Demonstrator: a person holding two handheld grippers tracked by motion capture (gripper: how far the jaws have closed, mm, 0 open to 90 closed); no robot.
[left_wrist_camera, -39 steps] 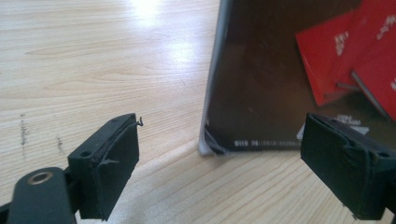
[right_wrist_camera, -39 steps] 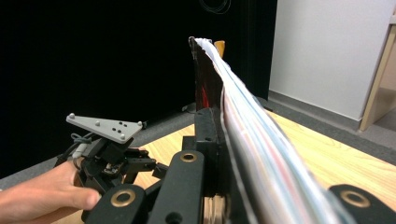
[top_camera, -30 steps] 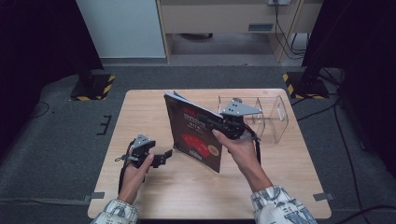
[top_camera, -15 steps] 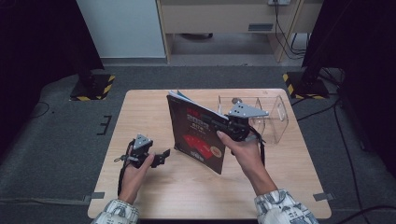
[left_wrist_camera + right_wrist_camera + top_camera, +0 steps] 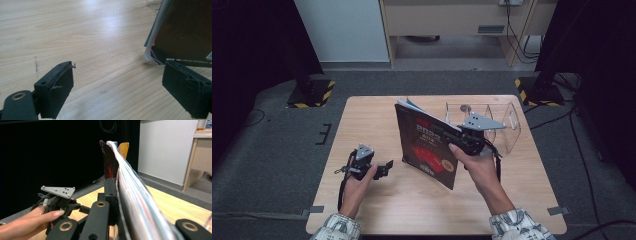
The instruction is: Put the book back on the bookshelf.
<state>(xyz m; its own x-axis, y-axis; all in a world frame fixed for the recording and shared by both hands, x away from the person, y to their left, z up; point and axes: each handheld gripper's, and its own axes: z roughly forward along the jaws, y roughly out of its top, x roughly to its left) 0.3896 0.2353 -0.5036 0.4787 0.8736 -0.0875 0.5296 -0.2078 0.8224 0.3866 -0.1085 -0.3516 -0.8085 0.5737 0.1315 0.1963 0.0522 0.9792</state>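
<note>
the right gripper (image 5: pixel 447 136) is clamping a dark-covered book (image 5: pixel 424 145) by its open edge and holding it upright on the wooden table (image 5: pixel 372 115), the lower corner of the book touching the tabletop and the top corner leaning toward the far side. in the right gripper view the book's (image 5: pixel 130 185) pale page edges are running up between the two black jaws, which are squeezing it from both sides, and the dark cover with red print is rising above them. just behind the book, on the right half of the table, a clear plastic box (image 5: pixel 502 120) with compartments is sitting; the right gripper's grey three-cornered plate is showing in front of it. the left gripper (image 5: pixel 382 169) is resting low over the near left part of the table, near the book but apart from it, with its jaws spread wide and nothing between them. in the left gripper view its (image 5: pixel 117 92) two black pads are standing well apart over bare wood, and the book's (image 5: pixel 185 32) lower corner is meeting the table just beyond the right-hand pad. patterned sleeves are showing at the bottom edge of the high view.
</note>
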